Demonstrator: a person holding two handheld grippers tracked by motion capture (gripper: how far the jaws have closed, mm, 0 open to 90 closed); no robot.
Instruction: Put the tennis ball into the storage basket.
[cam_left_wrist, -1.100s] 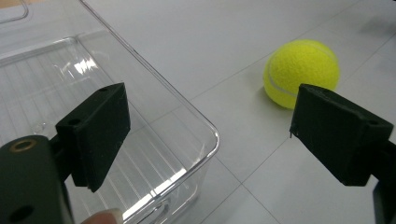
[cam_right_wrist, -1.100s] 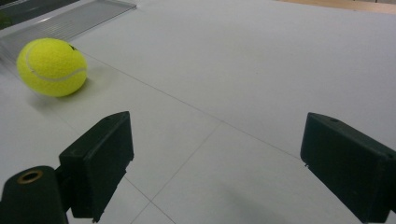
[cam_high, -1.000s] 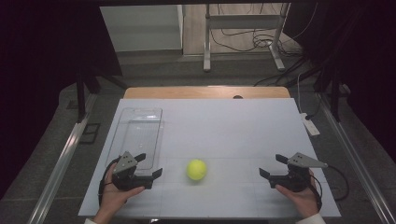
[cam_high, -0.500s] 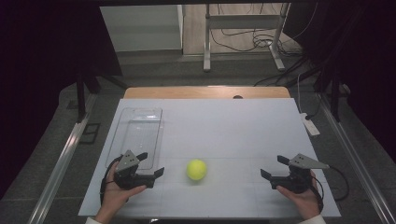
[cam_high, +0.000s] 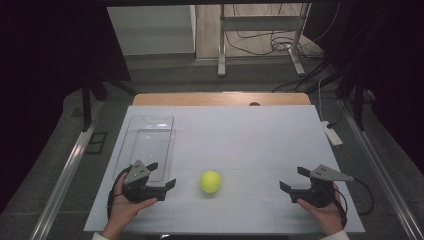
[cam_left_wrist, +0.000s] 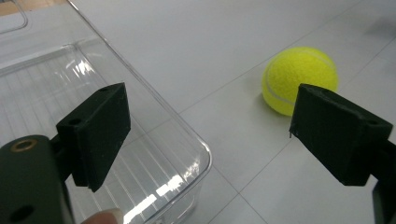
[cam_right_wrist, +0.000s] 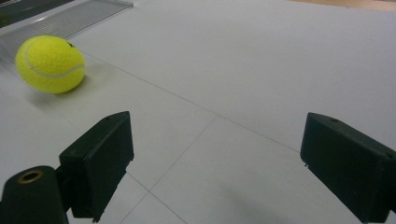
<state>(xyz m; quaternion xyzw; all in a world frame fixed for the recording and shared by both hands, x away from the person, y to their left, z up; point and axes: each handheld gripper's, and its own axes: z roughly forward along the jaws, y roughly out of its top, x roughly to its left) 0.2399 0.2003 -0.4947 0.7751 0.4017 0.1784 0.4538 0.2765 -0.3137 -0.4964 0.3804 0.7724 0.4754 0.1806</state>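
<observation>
Tennis ball on table, ahead of and inboard of left gripper, nearer it than right gripper. Both jaws wide, empty. Clear tray beside left jaws.

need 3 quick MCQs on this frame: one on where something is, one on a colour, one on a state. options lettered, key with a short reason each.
1. Where is the tennis ball?
A. inside the clear tray
B. on the table between the two grippers
C. held in the right hand-held gripper

2. What colour is the ball?
A. yellow-green
B. orange
C. white

3. How do the left hand-held gripper and right hand-held gripper stand?
A. both shut
B. left shut, right open
C. both open and holding nothing

Key:
1 B, it rests on the white table, apart from the clear tray.
2 A, it shows yellow-green in every view.
3 C, each gripper view shows wide-apart jaws with only table between.
</observation>
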